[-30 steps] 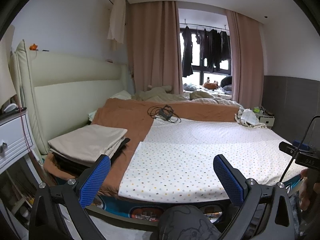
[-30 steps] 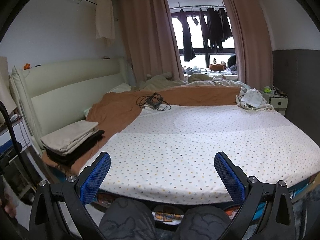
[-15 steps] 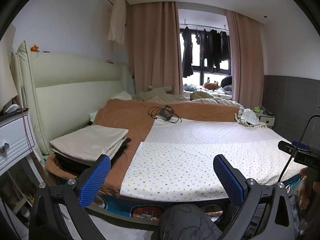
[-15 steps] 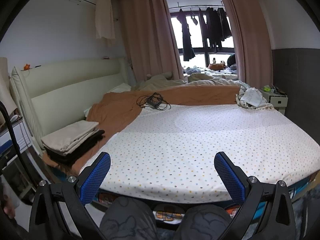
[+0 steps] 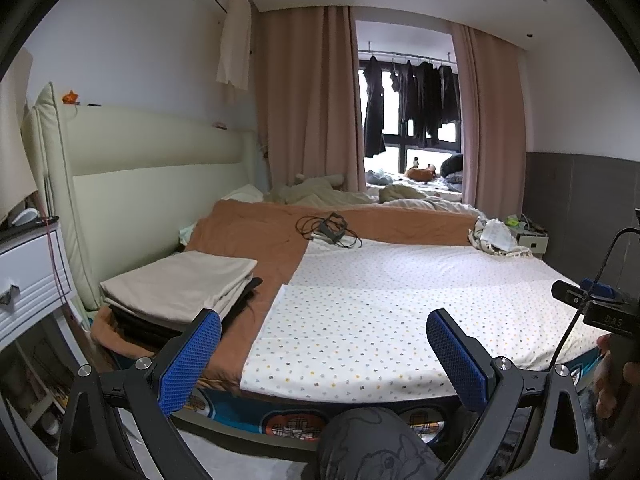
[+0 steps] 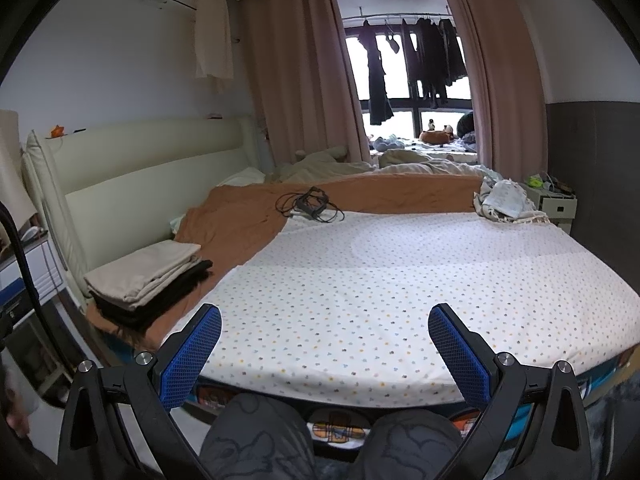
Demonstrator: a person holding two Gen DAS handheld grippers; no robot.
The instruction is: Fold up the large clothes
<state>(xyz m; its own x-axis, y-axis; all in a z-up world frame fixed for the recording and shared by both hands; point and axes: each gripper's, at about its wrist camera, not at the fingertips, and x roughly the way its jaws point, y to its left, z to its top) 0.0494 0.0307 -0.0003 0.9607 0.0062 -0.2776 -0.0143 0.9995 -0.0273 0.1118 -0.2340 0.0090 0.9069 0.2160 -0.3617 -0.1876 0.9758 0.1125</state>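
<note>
Grippers first: my left gripper [image 5: 323,354] is spread wide, nothing between the blue pads [image 5: 190,362]; my right gripper [image 6: 325,354] likewise wide apart, holding nothing. Both hang short of the bed's near edge, not touching fabric. My knees [image 6: 256,436] in grey printed trousers sit below, btwn the fingers.

Dotted white sheet [image 6: 400,288] lies spread flat over the near and right part of the bed, its near hem at the mattress edge, folded layer visible along the left side in left wrist view. Orange blanket [image 5: 256,236] lies under and beside it, to the left and at the far side.

Stack of folded clothes [image 5: 180,288], beige on top, dark items beneath, rests on the blanket near the cream headboard [image 5: 152,184]. White nightstand [image 5: 28,272] at far left.

Further back: black cable bundle [image 6: 308,204] at the sheet/blanket boundary; crumpled white cloth [image 6: 506,202] at right far corner. Beyond, pink curtains [image 6: 300,72] and dark garments [image 6: 416,52] hanging at the window.
</note>
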